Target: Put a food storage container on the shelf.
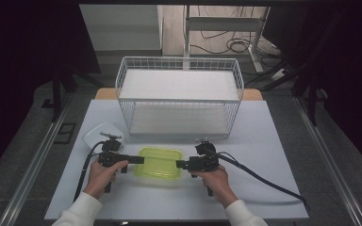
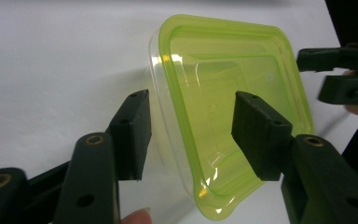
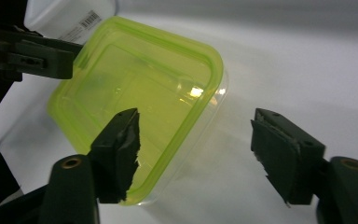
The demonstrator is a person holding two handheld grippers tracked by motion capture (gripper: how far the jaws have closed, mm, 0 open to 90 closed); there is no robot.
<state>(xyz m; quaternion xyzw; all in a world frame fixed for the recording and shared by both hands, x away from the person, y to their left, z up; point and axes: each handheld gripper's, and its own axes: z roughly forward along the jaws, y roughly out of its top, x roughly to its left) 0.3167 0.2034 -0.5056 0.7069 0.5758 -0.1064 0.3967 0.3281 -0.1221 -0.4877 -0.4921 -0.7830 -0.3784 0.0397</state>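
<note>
White table (image 1: 264, 188), items listed left to right. Far left, just beyond the left hand: a white lidded container (image 1: 102, 133) lying flat on the table; in the right gripper view its barcode label (image 3: 89, 19) shows past the green lid's far corner. Left gripper (image 1: 134, 160), held in the person's left hand (image 1: 102, 175), pointing right: jaws apart, straddling the left edge of the box, one jaw over the lid and one over bare table beside the wall; in the left gripper view the pads stand clear of the plastic and do not press it. Centre, near side of the table: clear plastic box with a yellow-green lid (image 1: 160, 162), lid on, resting flat, between the two grippers; it shows in the left gripper view (image 2: 228, 107) and the right gripper view (image 3: 135, 98). Right gripper (image 1: 183, 165), held in the right hand (image 1: 215, 181), pointing left: jaws apart, one jaw over the lid's right corner, the other well off to the side over bare table, nothing clamped. Far side, centre: a white wire basket (image 1: 179, 96) with two white shelves, standing well apart from the box. A black cable (image 1: 264, 181) trails from the right gripper toward the near right edge.
</note>
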